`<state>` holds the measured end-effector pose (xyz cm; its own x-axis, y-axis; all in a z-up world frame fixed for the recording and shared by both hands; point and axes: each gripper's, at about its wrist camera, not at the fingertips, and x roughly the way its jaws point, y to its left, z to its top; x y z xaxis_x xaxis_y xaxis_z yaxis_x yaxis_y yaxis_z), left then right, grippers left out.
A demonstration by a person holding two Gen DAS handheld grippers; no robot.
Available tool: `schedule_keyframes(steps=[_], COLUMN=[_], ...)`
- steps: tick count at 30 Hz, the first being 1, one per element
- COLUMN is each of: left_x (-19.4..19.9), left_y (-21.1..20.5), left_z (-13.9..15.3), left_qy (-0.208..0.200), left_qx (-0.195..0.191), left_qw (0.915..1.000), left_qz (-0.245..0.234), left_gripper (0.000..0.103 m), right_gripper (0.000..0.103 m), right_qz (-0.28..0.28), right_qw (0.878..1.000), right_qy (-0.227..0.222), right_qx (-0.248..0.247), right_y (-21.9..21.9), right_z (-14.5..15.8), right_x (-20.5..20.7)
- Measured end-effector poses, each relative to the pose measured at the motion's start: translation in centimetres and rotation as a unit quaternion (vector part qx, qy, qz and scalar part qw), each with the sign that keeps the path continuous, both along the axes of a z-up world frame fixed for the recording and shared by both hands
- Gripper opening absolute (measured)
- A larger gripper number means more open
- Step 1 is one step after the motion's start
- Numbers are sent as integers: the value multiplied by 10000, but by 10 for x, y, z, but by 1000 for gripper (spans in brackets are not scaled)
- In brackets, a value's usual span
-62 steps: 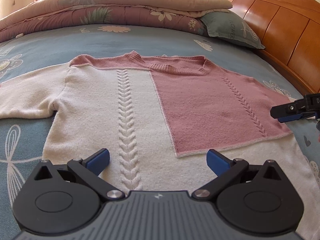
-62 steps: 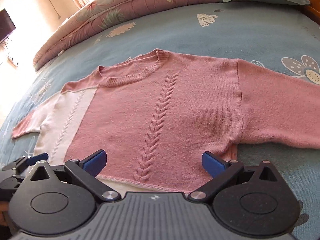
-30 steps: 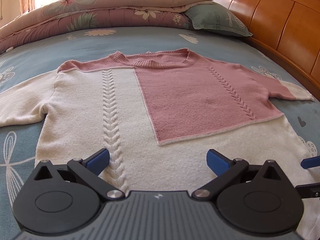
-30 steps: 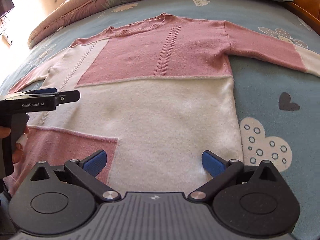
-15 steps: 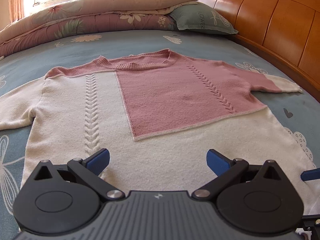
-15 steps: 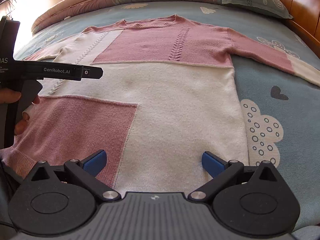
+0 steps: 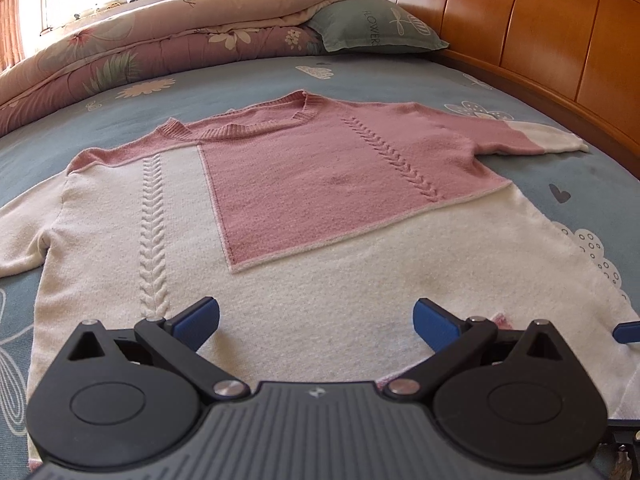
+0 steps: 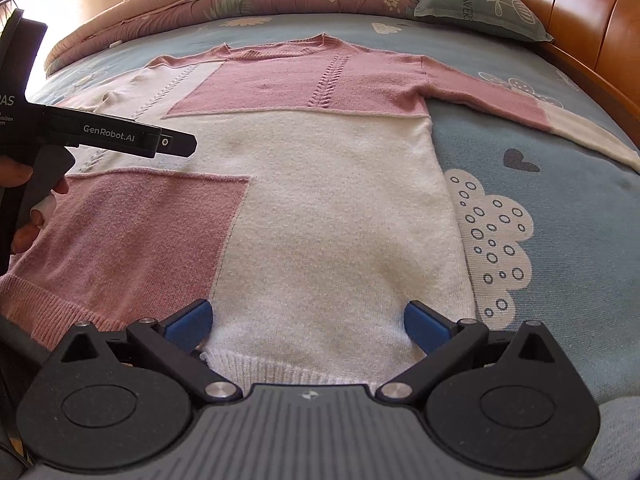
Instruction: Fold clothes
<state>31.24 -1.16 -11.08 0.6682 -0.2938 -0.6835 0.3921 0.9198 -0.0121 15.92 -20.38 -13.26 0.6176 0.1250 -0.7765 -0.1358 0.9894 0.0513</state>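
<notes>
"GenRobot.AI" in white on the black side rail of the left gripper [image 8: 176, 142], right wrist view. Partial "AS" plus smaller unreadable lines on its body, nearer the handle. Grey-green pillow [image 7: 376, 28] by the headboard reads "FLOWERS"; in the right wrist view only "FLOWER" shows on it.

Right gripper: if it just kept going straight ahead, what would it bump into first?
Probably the sweater: the open right gripper sits low over its white hem, pointing along the body toward the collar. Depth is hard to judge.
</notes>
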Motion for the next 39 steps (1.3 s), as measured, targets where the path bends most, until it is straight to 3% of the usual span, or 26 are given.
schedule_keyframes(steps=[21,25,28,39], left_x=[3,6,-5,2], left_y=[1,5,8,41], left_z=[8,-5,-8,1], left_qy=[-4,281,149,299], left_qx=[-190,-62,42,-444], left_qw=[9998,9996,9999,9982], left_qz=[28,64,-70,288], left_gripper=[102,102,102,102], right_gripper=[103,103,103,103], right_qz=[-119,-124,-96,-73], right_qw=[9993,9993,9995,9983], right_qy=[-362,-346,-299,-420], right_qx=[-54,-52,-41,403], right_y=[3,3,3,-3], right_z=[-3,-2,-1,23], right_x=[-12,-11,-9,29])
